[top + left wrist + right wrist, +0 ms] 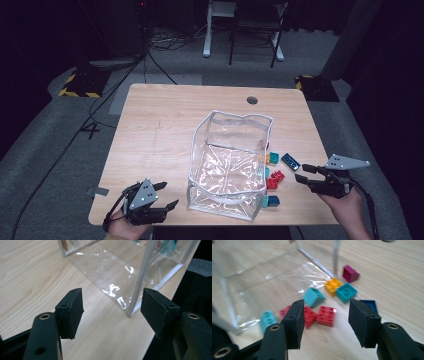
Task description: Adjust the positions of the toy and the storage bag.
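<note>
A clear plastic bag (pixel 227 167) with white trim stands open in the middle of the wooden table (pixel 155 125). Loose bricks lie against its right side: red ones (pixel 275 179), a teal one (pixel 272 201), a teal and orange pair (pixel 272 158) and a dark blue one (pixel 290 161). My left gripper (pixel 167 195) is open near the bag's front left corner (pixel 130 312), with nothing between its pads. My right gripper (pixel 301 172) is open, pointing at the bricks. Beyond its jaws lie a red brick (pixel 326 315), teal bricks (pixel 314 297), an orange brick (pixel 333 286) and a magenta brick (pixel 350 273).
A round cable hole (pixel 252 100) sits near the table's far edge. Behind the table stand a white desk leg (pixel 207 47) and a chair (pixel 255 30). Cables (pixel 100 110) run over the grey floor at the left. Bare wood lies left of the bag.
</note>
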The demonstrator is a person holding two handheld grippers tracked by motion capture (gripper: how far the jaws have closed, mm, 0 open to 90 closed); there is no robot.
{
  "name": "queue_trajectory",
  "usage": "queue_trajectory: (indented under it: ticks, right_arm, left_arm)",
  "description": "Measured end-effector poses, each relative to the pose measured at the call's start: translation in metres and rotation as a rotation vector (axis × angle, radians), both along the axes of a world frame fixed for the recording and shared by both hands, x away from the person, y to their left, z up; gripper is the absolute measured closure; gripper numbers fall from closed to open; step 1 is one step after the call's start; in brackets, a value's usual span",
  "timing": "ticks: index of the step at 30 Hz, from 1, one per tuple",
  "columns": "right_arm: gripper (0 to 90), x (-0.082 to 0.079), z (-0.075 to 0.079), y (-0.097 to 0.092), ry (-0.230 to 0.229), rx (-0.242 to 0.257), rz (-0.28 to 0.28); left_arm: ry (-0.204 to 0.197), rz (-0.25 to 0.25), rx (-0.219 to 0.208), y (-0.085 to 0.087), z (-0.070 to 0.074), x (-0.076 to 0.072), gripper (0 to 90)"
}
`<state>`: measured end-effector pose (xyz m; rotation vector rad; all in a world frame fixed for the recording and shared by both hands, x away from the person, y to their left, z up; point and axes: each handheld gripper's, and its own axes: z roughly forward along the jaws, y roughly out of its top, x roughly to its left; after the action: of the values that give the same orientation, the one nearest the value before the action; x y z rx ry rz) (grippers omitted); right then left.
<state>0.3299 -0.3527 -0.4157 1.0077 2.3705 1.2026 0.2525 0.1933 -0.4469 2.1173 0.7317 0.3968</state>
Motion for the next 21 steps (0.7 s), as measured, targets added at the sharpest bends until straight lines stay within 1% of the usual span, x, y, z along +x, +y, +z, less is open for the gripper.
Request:
queue_trajectory:
  ticks: [1,4,5,6,7,8,11,13,14,15,18,20,21]
  right_arm:
    - [47.7,0.005,-0.004,-0.003,0.003,-0.003,-0.019]
    - [47.5,0.018,-0.015,-0.01,0.014,-0.022,-0.061]
    - [47.3,0.022,-0.019,-0.012,0.019,-0.025,-0.074]
    - [47.2,0.025,-0.021,-0.014,0.026,-0.025,-0.082]
    - [47.1,0.031,-0.026,-0.016,0.035,-0.03,-0.097]
    - [47.0,0.033,-0.028,-0.017,0.037,-0.033,-0.101]
    - [46.7,0.043,-0.037,-0.02,0.053,-0.055,-0.124]
    - [46.7,0.048,-0.042,-0.022,0.068,-0.064,-0.136]
    - [46.8,0.05,-0.045,-0.022,0.075,-0.066,-0.14]
    - [46.7,0.053,-0.047,-0.022,0.085,-0.07,-0.143]
    - [46.0,0.057,-0.052,-0.021,0.095,-0.07,-0.148]
    - [45.0,0.06,-0.055,-0.021,0.108,-0.069,-0.152]
    - [44.6,0.062,-0.056,-0.02,0.11,-0.072,-0.152]
  left_arm:
    - [0.008,0.012,0.002,0.002,-0.004,0.003,34.8]
    - [0.032,0.058,0.029,0.009,-0.014,0.012,35.0]
    - [0.038,0.067,0.029,0.011,-0.017,0.013,35.1]
    - [0.046,0.089,0.025,0.015,-0.021,0.017,35.2]
    - [0.048,0.095,0.021,0.017,-0.022,0.018,35.2]
    - [0.056,0.114,0.021,0.02,-0.025,0.021,35.2]
    - [0.069,0.149,0.036,0.025,-0.032,0.026,35.2]
    - [0.078,0.18,0.07,0.028,-0.038,0.031,35.3]
    - [0.088,0.19,0.08,0.029,-0.041,0.033,35.3]
    - [0.094,0.196,0.08,0.03,-0.043,0.034,35.2]
    - [0.108,0.213,0.087,0.032,-0.048,0.038,35.1]
    - [0.108,0.215,0.093,0.033,-0.05,0.039,35.0]
    - [0.116,0.214,0.098,0.033,-0.051,0.04,34.9]
